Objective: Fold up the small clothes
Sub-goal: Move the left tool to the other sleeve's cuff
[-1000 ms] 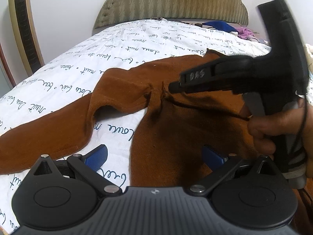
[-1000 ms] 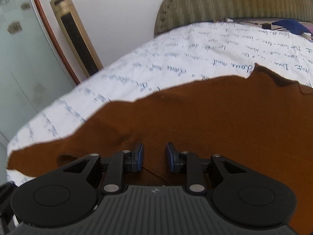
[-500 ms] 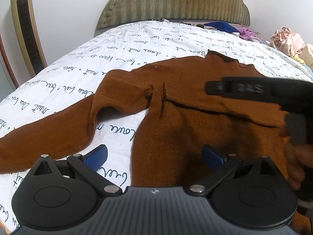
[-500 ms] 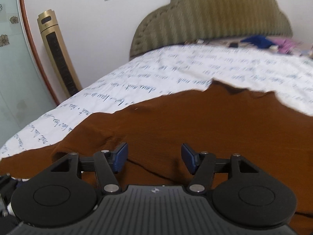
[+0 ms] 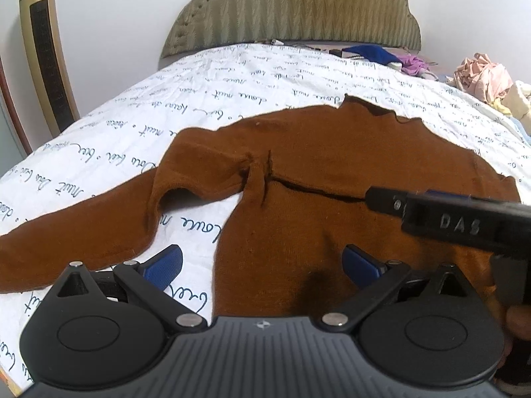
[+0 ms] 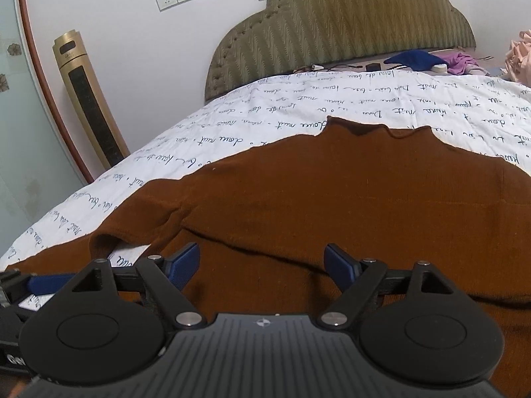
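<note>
Released since earlier, the soft brown knit sweater (image 6: pixel 332 205) lies flat; both grippers' jaws gape empty.

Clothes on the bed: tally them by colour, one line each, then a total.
Brown: 1, sweater
Blue: 1, cloth
Purple: 1, cloth
Pink: 1, heap
Total: 4, counting the heap as one; its pieces cannot be told apart.
</note>
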{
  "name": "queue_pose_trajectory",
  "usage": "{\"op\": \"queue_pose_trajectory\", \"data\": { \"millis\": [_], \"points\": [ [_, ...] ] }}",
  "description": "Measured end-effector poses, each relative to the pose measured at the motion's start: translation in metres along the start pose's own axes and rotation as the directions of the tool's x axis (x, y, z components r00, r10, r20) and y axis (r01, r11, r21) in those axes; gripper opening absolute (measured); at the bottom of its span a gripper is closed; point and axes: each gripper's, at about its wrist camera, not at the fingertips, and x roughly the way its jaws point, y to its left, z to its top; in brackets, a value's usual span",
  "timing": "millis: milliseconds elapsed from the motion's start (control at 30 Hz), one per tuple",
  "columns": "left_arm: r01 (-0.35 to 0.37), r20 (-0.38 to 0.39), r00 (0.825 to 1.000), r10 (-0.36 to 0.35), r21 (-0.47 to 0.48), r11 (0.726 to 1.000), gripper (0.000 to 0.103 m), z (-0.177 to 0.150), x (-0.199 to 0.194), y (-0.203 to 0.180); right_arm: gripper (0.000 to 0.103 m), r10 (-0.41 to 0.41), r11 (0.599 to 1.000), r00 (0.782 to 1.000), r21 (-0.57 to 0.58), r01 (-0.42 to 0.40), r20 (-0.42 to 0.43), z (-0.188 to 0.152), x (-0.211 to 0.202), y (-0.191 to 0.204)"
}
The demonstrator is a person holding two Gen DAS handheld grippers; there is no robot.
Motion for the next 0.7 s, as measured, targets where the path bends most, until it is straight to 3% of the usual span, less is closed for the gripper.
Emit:
{"op": "queue_pose_trajectory", "data": {
  "millis": [200, 333, 400, 467, 500, 567, 633, 667, 700],
  "points": [
    [-0.035, 0.030, 0.999, 0.038, -0.086, 0.996, 0.103, 0.003, -0.023, 0.027, 0.083, 0.010, 1.000, 1.000, -0.012, -0.010, 0.002, -0.004, -0.003, 0.004],
    [-0.128, 0.005, 0.991, 0.131, -0.173, 0.977, 0.103, 0.001, -0.039, 0.062, 0.083, 0.017, 1.000, 1.000, -0.008, -0.017, 0.009, -0.003, -0.006, 0.003],
    [-0.198, -0.011, 0.980, 0.200, -0.204, 0.959, 0.103, 0.000, -0.050, 0.083, 0.083, 0.018, 1.000, 1.000, -0.013, -0.018, 0.005, -0.004, -0.005, 0.005],
    [-0.299, 0.010, 0.951, 0.309, -0.217, 0.929, 0.103, -0.001, -0.066, 0.103, 0.083, 0.022, 1.000, 1.000, -0.018, -0.022, 0.004, -0.004, -0.005, 0.006],
    [-0.360, 0.027, 0.927, 0.375, -0.221, 0.906, 0.103, -0.001, -0.075, 0.114, 0.084, 0.025, 0.999, 1.000, -0.021, -0.025, 0.003, -0.004, -0.006, 0.007],
    [-0.467, 0.048, 0.870, 0.490, -0.239, 0.852, 0.103, -0.001, -0.092, 0.136, 0.084, 0.033, 0.999, 0.999, -0.024, -0.033, 0.001, -0.004, -0.006, 0.008],
    [-0.555, 0.034, 0.806, 0.591, -0.304, 0.774, 0.103, -0.001, -0.110, 0.165, 0.085, 0.043, 0.998, 0.999, -0.035, -0.043, -0.003, -0.005, -0.006, 0.011],
    [-0.565, 0.023, 0.793, 0.609, -0.347, 0.748, 0.103, -0.002, -0.116, 0.178, 0.086, 0.045, 0.998, 0.999, -0.041, -0.046, -0.003, -0.006, -0.006, 0.013],
    [-0.550, 0.020, 0.796, 0.605, -0.394, 0.737, 0.103, -0.004, -0.122, 0.192, 0.086, 0.046, 0.998, 0.999, -0.046, -0.046, -0.003, -0.006, -0.006, 0.014]
  ]
}}
